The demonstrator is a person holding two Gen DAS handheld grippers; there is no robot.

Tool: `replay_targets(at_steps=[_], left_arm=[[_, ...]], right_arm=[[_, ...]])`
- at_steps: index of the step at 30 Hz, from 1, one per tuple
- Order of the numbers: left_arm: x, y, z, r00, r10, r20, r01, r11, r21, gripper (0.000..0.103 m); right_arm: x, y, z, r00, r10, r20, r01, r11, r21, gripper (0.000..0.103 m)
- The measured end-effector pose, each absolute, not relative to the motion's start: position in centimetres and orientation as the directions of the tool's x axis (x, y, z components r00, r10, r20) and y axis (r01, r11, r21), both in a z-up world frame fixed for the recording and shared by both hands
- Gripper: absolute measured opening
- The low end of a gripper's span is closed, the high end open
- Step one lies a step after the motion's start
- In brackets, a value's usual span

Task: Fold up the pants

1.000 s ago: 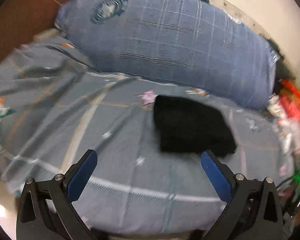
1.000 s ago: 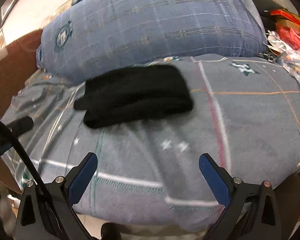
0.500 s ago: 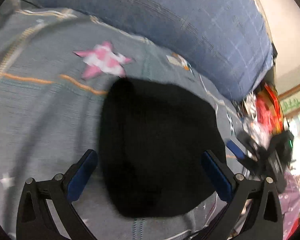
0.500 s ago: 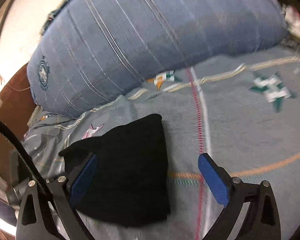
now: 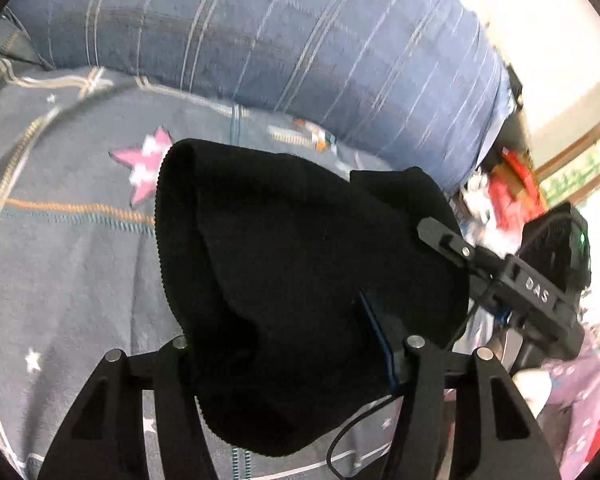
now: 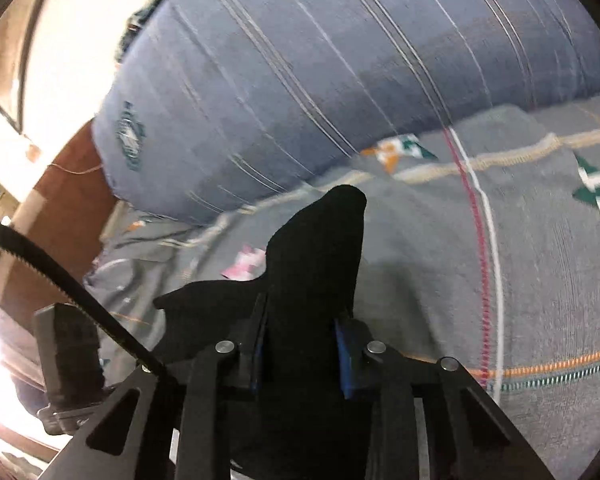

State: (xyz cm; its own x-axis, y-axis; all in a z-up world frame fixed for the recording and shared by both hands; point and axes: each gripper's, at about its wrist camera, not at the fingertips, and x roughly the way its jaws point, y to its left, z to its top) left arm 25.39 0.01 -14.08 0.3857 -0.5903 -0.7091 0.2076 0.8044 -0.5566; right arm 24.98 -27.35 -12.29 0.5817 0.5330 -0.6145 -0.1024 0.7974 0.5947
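On the bed (image 5: 60,280), my left tongs (image 5: 288,348) are clamped on the black pants (image 5: 300,260); right tongs (image 6: 300,340) pinch them too, by the pillow (image 6: 300,100).

The black pants (image 5: 300,280) bury the left gripper's (image 5: 288,344) left finger, so its grip cannot be judged. At three o'clock, red clutter (image 5: 512,196) is blurred. The pillow (image 6: 340,80) is cut off at twelve o'clock.
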Motion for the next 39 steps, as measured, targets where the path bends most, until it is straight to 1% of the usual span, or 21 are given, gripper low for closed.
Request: replay_targets(at_steps=[4, 7, 9, 11, 12, 14, 16, 18, 19, 20, 22, 24, 25, 27, 28, 30, 31, 32, 36, 38, 39], left_arm=[[27.2, 2.0, -12.9, 0.422, -0.58, -0.697, 0.168, 0.805, -0.569, 0.058], [28.9, 3.0, -14.1, 0.427, -0.543, -0.723, 0.125, 0.827, -0.548, 0.058], [30.2, 3.1, -15.8, 0.403, -0.483, -0.777, 0.099, 0.867, -0.488, 0.058], [30.6, 3.3, -17.1, 0.36, -0.443, -0.821, 0.077, 0.891, -0.447, 0.058], [30.5, 3.7, -17.5, 0.337, -0.47, -0.816, 0.077, 0.877, -0.474, 0.058], [29.7, 4.8, -16.9, 0.339, -0.521, -0.783, 0.082, 0.846, -0.527, 0.058], [28.6, 5.9, -15.0, 0.377, -0.535, -0.756, 0.114, 0.837, -0.535, 0.058], [28.1, 6.5, -13.1, 0.428, -0.533, -0.73, 0.134, 0.836, -0.532, 0.058], [28.2, 6.6, -12.1, 0.445, -0.542, -0.713, 0.145, 0.829, -0.54, 0.06], [28.5, 6.3, -11.5, 0.452, -0.557, -0.697, 0.158, 0.819, -0.552, 0.063], [29.8, 5.0, -11.1, 0.451, -0.561, -0.694, 0.172, 0.818, -0.549, 0.064], [31.1, 4.0, -12.1, 0.435, -0.556, -0.708, 0.158, 0.822, -0.548, 0.064], [32.0, 3.5, -13.5, 0.417, -0.547, -0.726, 0.126, 0.826, -0.55, 0.064], [33.3, 3.1, -15.9, 0.4, -0.502, -0.767, 0.059, 0.849, -0.525, 0.063], [33.4, 3.1, -17.1, 0.399, -0.487, -0.777, 0.033, 0.854, -0.519, 0.061], [32.5, 3.2, -17.3, 0.444, -0.49, -0.75, 0.057, 0.851, -0.522, 0.061], [32.0, 3.0, -17.2, 0.453, -0.48, -0.751, 0.08, 0.861, -0.502, 0.061], [31.5, 2.8, -17.2, 0.46, -0.467, -0.755, 0.093, 0.871, -0.482, 0.061], [29.9, 2.8, -17.1, 0.472, -0.426, -0.772, 0.143, 0.901, -0.41, 0.061], [29.2, 3.6, -16.7, 0.465, -0.374, -0.802, 0.107, 0.923, -0.369, 0.06], [28.7, 4.3, -16.3, 0.468, -0.385, -0.795, 0.098, 0.917, -0.387, 0.06]], right_arm=[[26.4, -26.1, -10.1, 0.589, 0.581, -0.562, -0.139, 0.758, 0.637, 0.031], [28.1, -25.3, -10.6, 0.578, 0.583, -0.571, -0.136, 0.759, 0.637, 0.031], [29.5, -24.6, -12.2, 0.569, 0.553, -0.608, -0.113, 0.786, 0.608, 0.031], [30.4, -24.2, -14.2, 0.56, 0.479, -0.676, -0.075, 0.842, 0.534, 0.031], [30.5, -24.2, -15.2, 0.555, 0.418, -0.719, -0.043, 0.877, 0.478, 0.031], [30.2, -24.4, -16.3, 0.558, 0.335, -0.759, -0.012, 0.918, 0.397, 0.044], [29.6, -24.5, -15.6, 0.575, 0.269, -0.773, -0.004, 0.946, 0.325, 0.053], [29.0, -24.4, -13.8, 0.611, 0.198, -0.766, 0.003, 0.968, 0.253, 0.054], [28.6, -24.2, -12.5, 0.648, 0.188, -0.738, -0.004, 0.97, 0.243, 0.055], [28.5, -24.2, -11.8, 0.668, 0.206, -0.715, -0.02, 0.966, 0.259, 0.055], [28.5, -23.7, -10.5, 0.67, 0.337, -0.662, -0.087, 0.921, 0.38, 0.055], [29.8, -23.2, -11.0, 0.616, 0.482, -0.624, -0.13, 0.843, 0.523, 0.055], [30.9, -23.0, -11.9, 0.585, 0.528, -0.616, -0.12, 0.807, 0.578, 0.055], [32.7, -23.0, -13.8, 0.545, 0.551, -0.632, -0.083, 0.786, 0.613, 0.055], [33.9, -23.3, -15.2, 0.525, 0.547, -0.652, -0.038, 0.78, 0.624, 0.052], [35.5, -24.4, -17.6, 0.496, 0.567, -0.657, 0.032, 0.744, 0.667, 0.046], [35.5, -24.9, -18.4, 0.505, 0.56, -0.657, 0.064, 0.735, 0.675, 0.034], [35.7, -25.4, -18.9, 0.523, 0.548, -0.653, 0.085, 0.728, 0.68, 0.029], [35.8, -25.8, -19.7, 0.555, 0.531, -0.64, 0.107, 0.718, 0.688, 0.024], [35.7, -25.1, -19.2, 0.558, 0.502, -0.661, 0.077, 0.761, 0.644, 0.024], [35.6, -24.8, -18.7, 0.558, 0.48, -0.677, 0.063, 0.789, 0.611, 0.024]])
